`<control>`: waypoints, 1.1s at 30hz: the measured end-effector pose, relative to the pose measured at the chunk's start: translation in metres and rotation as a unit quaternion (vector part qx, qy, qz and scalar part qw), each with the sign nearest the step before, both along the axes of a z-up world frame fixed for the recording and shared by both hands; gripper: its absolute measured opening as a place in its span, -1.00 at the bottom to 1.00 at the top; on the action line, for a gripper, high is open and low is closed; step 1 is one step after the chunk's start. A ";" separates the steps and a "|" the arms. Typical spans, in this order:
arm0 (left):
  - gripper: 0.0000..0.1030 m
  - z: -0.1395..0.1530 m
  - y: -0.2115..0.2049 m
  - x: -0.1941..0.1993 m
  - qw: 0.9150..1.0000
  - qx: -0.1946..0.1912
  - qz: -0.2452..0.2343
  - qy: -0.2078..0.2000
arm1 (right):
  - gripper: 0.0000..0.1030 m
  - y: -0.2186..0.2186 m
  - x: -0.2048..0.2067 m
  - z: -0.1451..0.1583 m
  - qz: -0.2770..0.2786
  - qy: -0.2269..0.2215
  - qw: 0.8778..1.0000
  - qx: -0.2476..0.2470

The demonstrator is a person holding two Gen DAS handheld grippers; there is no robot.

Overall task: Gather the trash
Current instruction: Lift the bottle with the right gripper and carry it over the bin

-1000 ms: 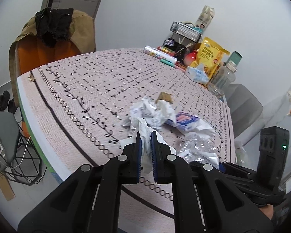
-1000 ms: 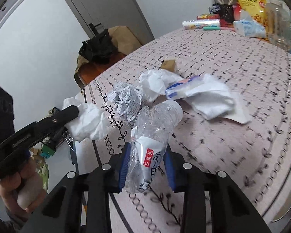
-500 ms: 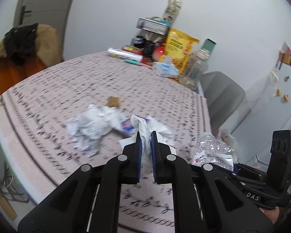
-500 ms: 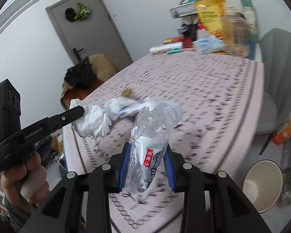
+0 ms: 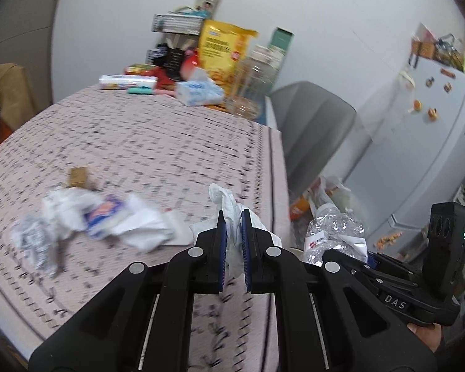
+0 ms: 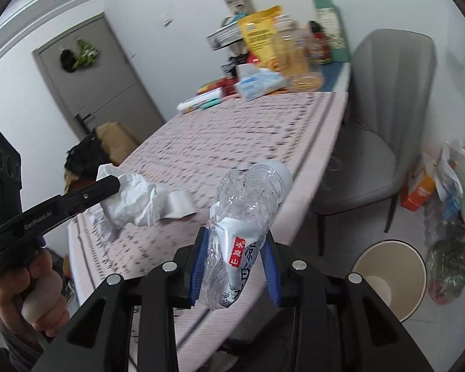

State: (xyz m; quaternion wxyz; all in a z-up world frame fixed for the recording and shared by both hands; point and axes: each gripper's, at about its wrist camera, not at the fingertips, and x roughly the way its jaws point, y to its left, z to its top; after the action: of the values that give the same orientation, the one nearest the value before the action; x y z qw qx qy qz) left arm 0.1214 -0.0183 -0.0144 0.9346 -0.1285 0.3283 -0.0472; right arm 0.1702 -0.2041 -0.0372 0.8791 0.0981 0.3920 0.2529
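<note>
In the left wrist view, the left tongs point(image 5: 231, 217) are seen clamped on a crumpled white tissue point(image 5: 224, 203), which sticks up between the blue pads above the near right part of the worktop point(image 5: 158, 142); to the left of them a heap of crumpled paper and wrappers point(image 5: 86, 217) is left lying on the patterned cloth, with a small brown box point(image 5: 78, 176) just beyond it; at the far end a yellow snack bag point(image 5: 221, 51), a tissue pack point(image 5: 198, 93) and a clear jar point(image 5: 254, 77) are grouped against the wall; at the lower right the right tongs point(image 5: 347, 248) are glimpsed with a crushed clear plastic bottle point(image 5: 334, 232) held in them, past the worktop's right edge; a grey chair point(image 5: 313, 127) and a white fridge point(image 5: 418, 124) are seen further right.

In the right wrist view, the right tongs point(image 6: 235, 241) are shown closed on the crushed bottle point(image 6: 245, 217), whose cap end points up and away and whose red and white label faces the camera; the bottle is held over the worktop's near right edge; at the left the left tongs point(image 6: 114, 183) are seen gripped by a hand point(image 6: 37, 291), the white tissue point(image 6: 130, 201) bunched at their tip above the cloth; on the floor at the right a round beige bin point(image 6: 387, 279) is seen standing open beside the grey chair point(image 6: 384, 117), with bags of rubbish point(image 6: 449, 210) heaped behind it.
</note>
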 end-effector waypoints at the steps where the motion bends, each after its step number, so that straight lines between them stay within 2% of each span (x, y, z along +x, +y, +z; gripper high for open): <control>1: -0.81 -0.001 -0.006 0.006 1.000 0.002 -0.006 0.003 | -0.36 -0.007 0.003 -0.002 -0.009 0.000 1.000 0.000; 7: -0.81 -0.010 -0.054 0.047 0.999 0.011 -0.045 0.024 | -0.35 -0.063 0.026 -0.028 -0.083 0.029 0.996 0.000; 16: -0.81 -0.037 -0.126 0.103 0.993 0.027 -0.094 0.065 | -0.35 -0.147 0.048 -0.077 -0.173 0.073 0.982 0.010; 22: -0.81 -0.077 -0.188 0.138 0.983 0.045 -0.136 0.115 | -0.35 -0.196 0.041 -0.101 -0.216 0.086 0.972 0.024; 30: -0.81 -0.128 -0.256 0.161 0.967 0.061 -0.181 0.167 | -0.35 -0.250 0.025 -0.129 -0.260 0.105 0.959 0.033; 31: -0.80 -0.133 -0.264 0.162 0.965 0.059 -0.187 0.172 | -0.35 -0.255 0.024 -0.132 -0.264 0.108 0.958 0.034; 33: -0.47 -0.141 -0.278 0.166 0.961 0.057 -0.200 0.183 | -0.35 -0.264 0.020 -0.139 -0.271 0.113 0.955 0.036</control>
State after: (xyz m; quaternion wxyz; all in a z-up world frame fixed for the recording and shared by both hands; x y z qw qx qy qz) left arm 0.2875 -0.2959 -0.1556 0.8359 -0.0137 0.5148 -0.1898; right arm 0.1904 -0.4678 -0.1763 0.8606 0.2604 0.4376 0.0062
